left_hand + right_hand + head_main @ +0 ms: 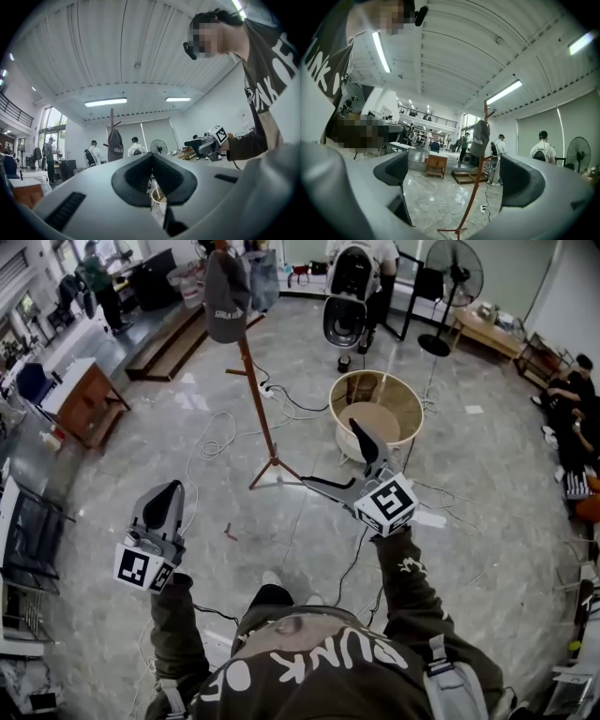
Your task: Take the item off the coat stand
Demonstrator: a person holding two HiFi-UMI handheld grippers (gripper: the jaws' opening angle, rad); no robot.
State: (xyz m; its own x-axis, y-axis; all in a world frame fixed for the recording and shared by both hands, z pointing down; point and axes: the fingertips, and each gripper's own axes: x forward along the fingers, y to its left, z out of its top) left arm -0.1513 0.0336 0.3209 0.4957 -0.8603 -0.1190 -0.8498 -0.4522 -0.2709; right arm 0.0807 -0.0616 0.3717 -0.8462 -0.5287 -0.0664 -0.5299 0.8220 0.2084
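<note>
Atop the coat stand, a dark cap; well apart, L gripper jaws together, R gripper jaws wide, empty.

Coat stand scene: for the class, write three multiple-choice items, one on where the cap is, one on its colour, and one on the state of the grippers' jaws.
1. Where is the cap?
A. hung near the top of the coat stand
B. fallen at its foot
C. held in a gripper

2. What colour is the cap?
A. red
B. dark grey
C. yellow

3. Of the left gripper and the right gripper, which has its jaws apart?
A. left only
B. right only
C. both

Answers:
1 A, since the head view shows it on the stand's upper pegs.
2 B, since it is dark grey with pale print in all three views.
3 B, since the right gripper view shows a wide gap with nothing in it, while the left gripper view shows the pads together.
</note>
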